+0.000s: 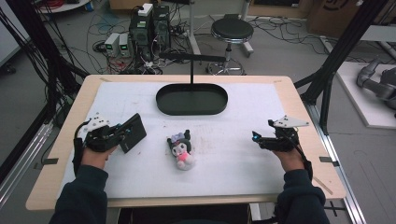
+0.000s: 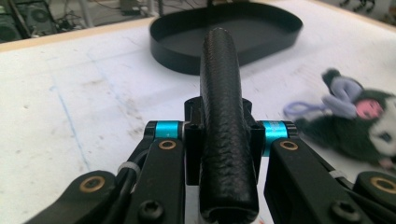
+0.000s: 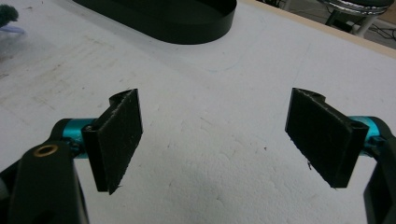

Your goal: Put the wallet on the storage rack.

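Note:
A flat black leather wallet (image 1: 132,132) is clamped edge-on between the jaws of my left gripper (image 1: 120,136), which is shut on it just above the white mat at the left. In the left gripper view the wallet (image 2: 223,93) stands upright between the pads of that gripper (image 2: 223,140). A small plush toy (image 1: 182,150) with a dark head and pink body lies at the mat's middle, to the right of the wallet (image 2: 355,121). My right gripper (image 1: 256,138) rests open at the right, its pads (image 3: 119,140) wide apart over bare mat (image 3: 217,140).
A black oval tray (image 1: 161,100) sits at the back middle of the table, with a thin black post and crossbar (image 1: 191,70) rising from it; its rim shows in both gripper views (image 2: 261,44) (image 3: 187,30). Beyond the table stand a stool (image 1: 232,31) and computers (image 1: 149,28) among cables.

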`<state>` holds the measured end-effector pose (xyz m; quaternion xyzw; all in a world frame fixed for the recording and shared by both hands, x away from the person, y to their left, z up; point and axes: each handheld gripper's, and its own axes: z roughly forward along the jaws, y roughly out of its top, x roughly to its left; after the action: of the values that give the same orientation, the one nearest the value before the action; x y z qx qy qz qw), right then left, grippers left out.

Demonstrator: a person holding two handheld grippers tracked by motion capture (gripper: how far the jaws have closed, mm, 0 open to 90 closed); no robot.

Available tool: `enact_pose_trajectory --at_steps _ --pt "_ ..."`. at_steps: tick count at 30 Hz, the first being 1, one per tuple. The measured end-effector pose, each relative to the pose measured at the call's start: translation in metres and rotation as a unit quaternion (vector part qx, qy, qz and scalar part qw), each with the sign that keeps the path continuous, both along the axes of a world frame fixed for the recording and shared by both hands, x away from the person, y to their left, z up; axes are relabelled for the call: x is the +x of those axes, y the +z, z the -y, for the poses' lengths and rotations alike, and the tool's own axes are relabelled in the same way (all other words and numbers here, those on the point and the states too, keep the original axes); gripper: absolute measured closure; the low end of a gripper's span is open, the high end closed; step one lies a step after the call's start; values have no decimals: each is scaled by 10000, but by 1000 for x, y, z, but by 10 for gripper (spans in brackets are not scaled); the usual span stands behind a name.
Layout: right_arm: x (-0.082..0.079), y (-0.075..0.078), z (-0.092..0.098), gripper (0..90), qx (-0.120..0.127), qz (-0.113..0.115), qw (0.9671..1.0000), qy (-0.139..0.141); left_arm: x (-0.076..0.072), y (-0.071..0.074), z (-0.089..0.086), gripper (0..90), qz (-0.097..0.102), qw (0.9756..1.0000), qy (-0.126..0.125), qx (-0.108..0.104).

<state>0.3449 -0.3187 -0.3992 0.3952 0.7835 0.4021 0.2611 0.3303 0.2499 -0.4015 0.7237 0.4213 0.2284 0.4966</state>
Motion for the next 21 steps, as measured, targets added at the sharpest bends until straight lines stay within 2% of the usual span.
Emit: enact_pose_trajectory --at_steps 4,8,14,18,21 --pt "0 0 0 191 10 -12 10000 11 6 10 -1 769 107 9998 129 -81" --pt "1 1 0 191 72 -10 10000 -11 17 20 1 771 246 9992 144 -271" --pt "2 1 -1 191 98 25 9999 0 42 43 17 770 687 9974 8 -200" --pt "2 2 0 191 131 42 9999 -21 65 55 28 769 731 9971 27 -212" --pt "2 3 2 191 155 46 9999 -26 82 60 38 769 653 9977 -8 -166"
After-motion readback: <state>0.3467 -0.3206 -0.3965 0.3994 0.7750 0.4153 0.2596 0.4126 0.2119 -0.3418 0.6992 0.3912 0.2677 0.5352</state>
